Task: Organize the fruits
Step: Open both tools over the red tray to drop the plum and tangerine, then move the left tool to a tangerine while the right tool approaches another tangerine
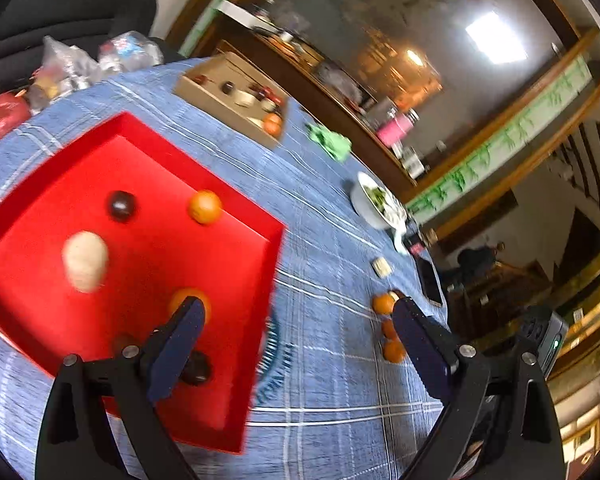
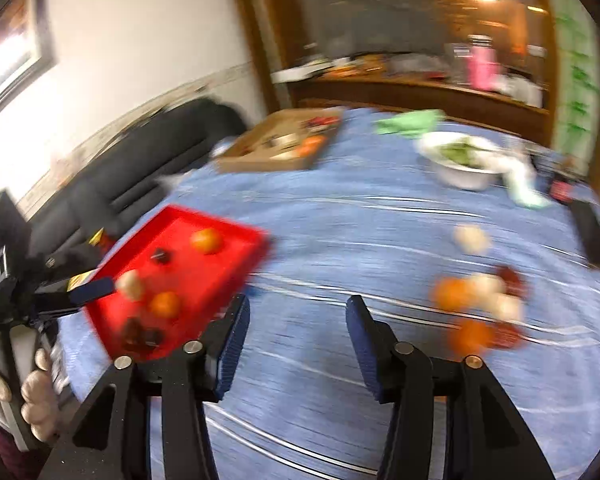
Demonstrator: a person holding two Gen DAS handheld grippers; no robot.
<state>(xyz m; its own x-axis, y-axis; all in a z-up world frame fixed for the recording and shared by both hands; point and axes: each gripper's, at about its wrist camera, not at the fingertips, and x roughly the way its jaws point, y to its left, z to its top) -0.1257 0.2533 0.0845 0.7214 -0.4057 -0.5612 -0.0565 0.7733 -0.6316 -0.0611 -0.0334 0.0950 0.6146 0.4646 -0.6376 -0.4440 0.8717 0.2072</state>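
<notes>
Loose fruits (image 2: 480,304) right of red tray (image 2: 236,236) were motion-smeared, kinds unclear; tray's near corner hid behind gripper finger (image 2: 230,344).

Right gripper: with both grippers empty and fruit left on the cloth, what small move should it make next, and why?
Probably swing the right gripper toward the loose fruit pile on the blue cloth, lining up on the nearest orange. Its jaws stand apart with nothing between them, and the red tray already holds several fruits, so the pile is what remains.
</notes>
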